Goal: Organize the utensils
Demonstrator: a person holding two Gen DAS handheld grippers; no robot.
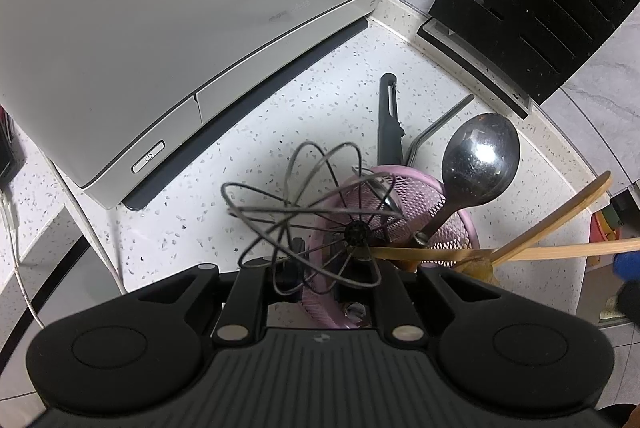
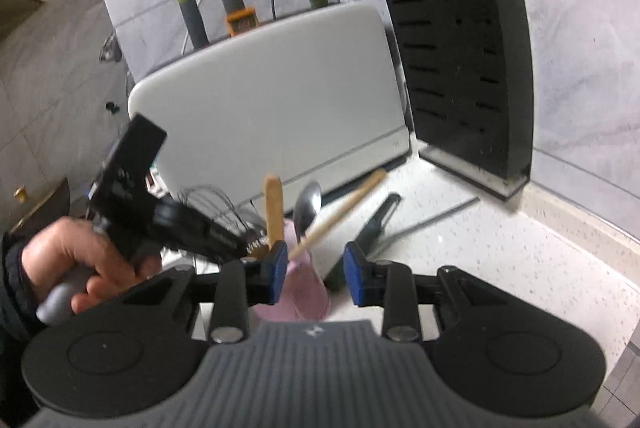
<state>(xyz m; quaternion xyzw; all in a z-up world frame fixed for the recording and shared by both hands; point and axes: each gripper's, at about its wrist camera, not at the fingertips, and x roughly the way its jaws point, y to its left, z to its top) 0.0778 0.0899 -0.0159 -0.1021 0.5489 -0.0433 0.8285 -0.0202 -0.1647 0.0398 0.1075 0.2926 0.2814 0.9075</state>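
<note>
Holding: our left gripper (image 1: pixel 320 276), jaws pinching the whisk (image 1: pixel 312 212) over the pink mesh holder (image 1: pixel 420 204).
Holder: on the speckled worktop (image 1: pixel 320 88), containing a metal spoon (image 1: pixel 480 156) and wooden utensils (image 1: pixel 552 220).
Right gripper (image 2: pixel 316 276): jaws spread, nothing between them.

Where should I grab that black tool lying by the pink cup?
The slim black plastic tool is probably best taken at its far, free end. Come from above, with the right hand-held gripper closing across its narrow sides. Its near end is tucked beside the pink mesh cup, and a thin metal rod lies close alongside.
</note>
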